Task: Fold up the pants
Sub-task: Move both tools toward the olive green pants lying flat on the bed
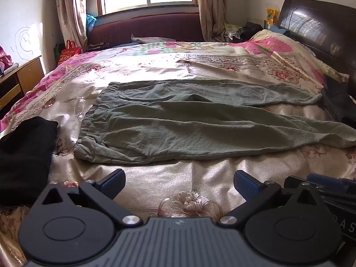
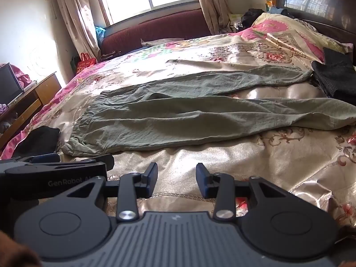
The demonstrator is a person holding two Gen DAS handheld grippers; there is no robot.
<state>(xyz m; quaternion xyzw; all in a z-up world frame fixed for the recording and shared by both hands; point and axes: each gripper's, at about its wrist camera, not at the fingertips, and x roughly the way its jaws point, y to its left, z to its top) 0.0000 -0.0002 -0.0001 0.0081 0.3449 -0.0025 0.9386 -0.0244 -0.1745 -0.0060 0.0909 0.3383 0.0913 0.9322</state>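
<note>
Grey-green pants (image 1: 178, 120) lie flat on the floral bedspread (image 1: 155, 66), waistband to the left, both legs spread to the right. They also show in the right wrist view (image 2: 178, 115). My left gripper (image 1: 179, 182) is open wide and empty, hovering above the bedspread just in front of the pants' near edge. My right gripper (image 2: 176, 178) is open and empty, also short of the near edge, to the right of the left one. The left gripper's body (image 2: 53, 175) shows at the left of the right wrist view.
A black garment (image 1: 24, 155) lies on the bed left of the waistband. Another dark garment (image 2: 336, 75) lies by the leg ends at the right. A dark headboard (image 1: 322, 26) stands at the right, a wooden cabinet (image 1: 20, 77) at the left, a maroon sofa (image 1: 144, 29) under the window.
</note>
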